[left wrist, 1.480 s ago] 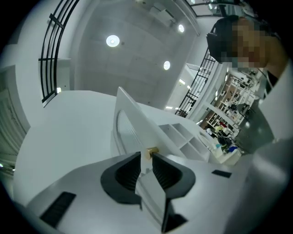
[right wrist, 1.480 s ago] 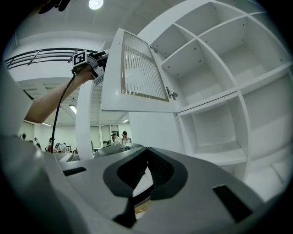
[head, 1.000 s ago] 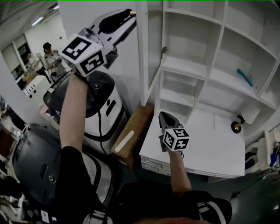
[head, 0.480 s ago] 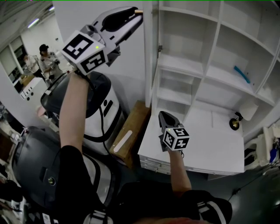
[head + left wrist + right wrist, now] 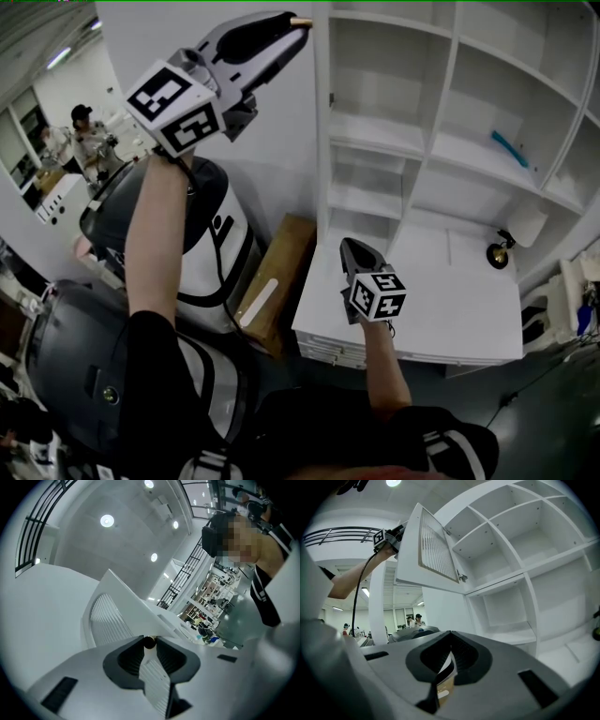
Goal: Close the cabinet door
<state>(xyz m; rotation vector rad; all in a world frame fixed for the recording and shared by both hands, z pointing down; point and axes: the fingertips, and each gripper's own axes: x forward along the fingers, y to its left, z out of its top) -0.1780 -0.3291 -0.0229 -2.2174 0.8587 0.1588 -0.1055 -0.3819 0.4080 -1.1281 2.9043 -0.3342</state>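
So, the left claw (image 5: 300,22) was up at the top centre of the head view, pinched on the little brass knob (image 5: 149,642) of the cabinet door (image 5: 433,545). The door stood out nearly edge-on, hinged at the cabinet (image 5: 441,150)'s left upright, so the opening lay to that claw's right. The right claw (image 5: 350,246) sat low centre, jaws together, empty, well apart from it. Looked like a left-hand job, pushing rightward.
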